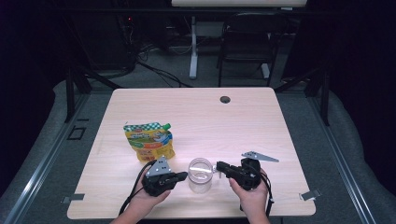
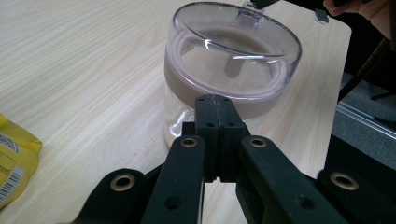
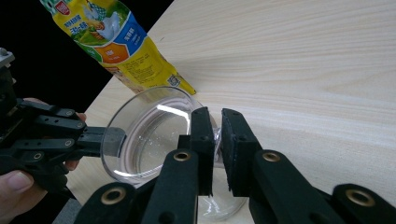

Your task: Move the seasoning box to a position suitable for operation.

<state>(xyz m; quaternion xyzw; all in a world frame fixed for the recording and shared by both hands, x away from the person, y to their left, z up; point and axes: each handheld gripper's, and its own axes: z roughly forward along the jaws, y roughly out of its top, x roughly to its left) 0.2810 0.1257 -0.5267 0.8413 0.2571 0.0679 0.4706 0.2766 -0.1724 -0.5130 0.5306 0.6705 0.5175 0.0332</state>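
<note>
Looking down, the glass jar (image 1: 200, 175) stands between both grippers. Left gripper (image 2: 213, 103), jaws clenched empty, touches its wall, hiding the base. Right gripper (image 3: 217, 135) pinches the rim; yellow pouch (image 3: 119, 42) is cropped.

left gripper (image 1: 182, 176): your matte black two-jaw tool, grey three-cornered plate on top, black cable trailing back | right gripper (image 1: 219, 166): same black build, cable too | jaws: flat black links, brass-ringed pivot holes (small screw holes in the pads) | forearms: bare, no sleeves
</note>
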